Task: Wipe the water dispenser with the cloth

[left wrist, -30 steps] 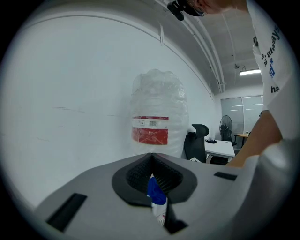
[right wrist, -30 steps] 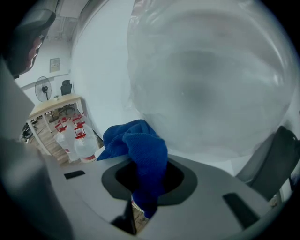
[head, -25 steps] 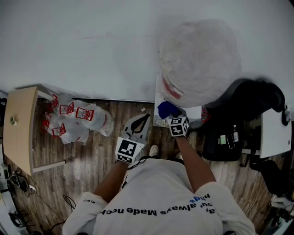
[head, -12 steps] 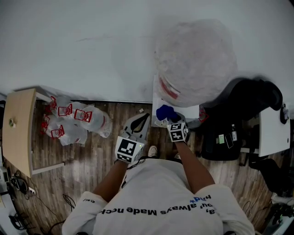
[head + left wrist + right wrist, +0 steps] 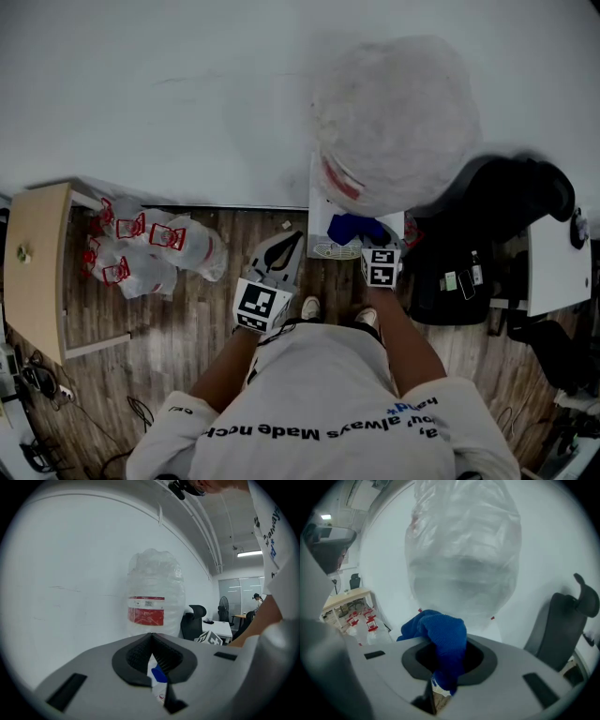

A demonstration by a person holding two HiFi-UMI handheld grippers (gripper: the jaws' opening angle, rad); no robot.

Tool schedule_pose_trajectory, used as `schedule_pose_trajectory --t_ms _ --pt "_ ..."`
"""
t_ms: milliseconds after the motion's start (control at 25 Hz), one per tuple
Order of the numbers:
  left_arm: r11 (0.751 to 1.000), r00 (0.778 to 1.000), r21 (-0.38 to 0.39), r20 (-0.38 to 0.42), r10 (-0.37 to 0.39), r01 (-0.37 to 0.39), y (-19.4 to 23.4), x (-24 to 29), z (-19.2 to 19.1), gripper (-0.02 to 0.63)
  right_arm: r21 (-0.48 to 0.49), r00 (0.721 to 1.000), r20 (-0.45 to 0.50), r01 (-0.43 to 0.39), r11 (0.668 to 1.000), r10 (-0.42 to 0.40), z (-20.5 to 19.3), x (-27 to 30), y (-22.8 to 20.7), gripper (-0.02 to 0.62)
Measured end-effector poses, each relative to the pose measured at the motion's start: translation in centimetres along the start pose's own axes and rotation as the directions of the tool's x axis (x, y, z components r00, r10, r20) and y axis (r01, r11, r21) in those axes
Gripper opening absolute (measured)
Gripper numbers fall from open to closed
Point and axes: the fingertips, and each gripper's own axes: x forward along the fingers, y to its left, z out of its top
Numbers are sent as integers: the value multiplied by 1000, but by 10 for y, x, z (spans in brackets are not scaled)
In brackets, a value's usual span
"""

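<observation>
The water dispenser (image 5: 322, 221) is a white cabinet against the wall, with a large plastic-wrapped bottle (image 5: 392, 120) on top. My right gripper (image 5: 364, 240) is shut on a blue cloth (image 5: 353, 228), which lies against the dispenser's upper front just under the bottle. In the right gripper view the cloth (image 5: 440, 632) bulges out of the jaws in front of the bottle (image 5: 464, 550). My left gripper (image 5: 292, 238) hangs to the dispenser's left, shut and holding nothing. In the left gripper view the bottle (image 5: 154, 595) stands ahead with its red label.
Clear bags with red marks (image 5: 150, 246) lie on the wooden floor at the left, beside a light wooden table (image 5: 37, 267). A black office chair (image 5: 506, 211) and a white desk (image 5: 558, 267) stand to the right of the dispenser. The white wall (image 5: 169, 94) is behind.
My right gripper has slid the blue cloth to the right across the dispenser's front, under the bottle. The left gripper has stayed where it was.
</observation>
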Motion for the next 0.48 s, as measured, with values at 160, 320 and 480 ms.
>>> schedule_pose_trajectory --t_ms 160,320,480 --pt "1000 1000 -3 -6 -6 6 -3 1 -3 18 -14 998 -36 51 999 -51 -6 11 -32 81" --pt "1000 1000 -3 -11 -9 9 -5 1 -4 18 -26 997 -62 48 999 -50 -9 29 -44 81" --pt "1000 1000 2 -21 -3 3 -4 0 -4 18 -62 993 -112 14 998 -21 -13 40 -34 79"
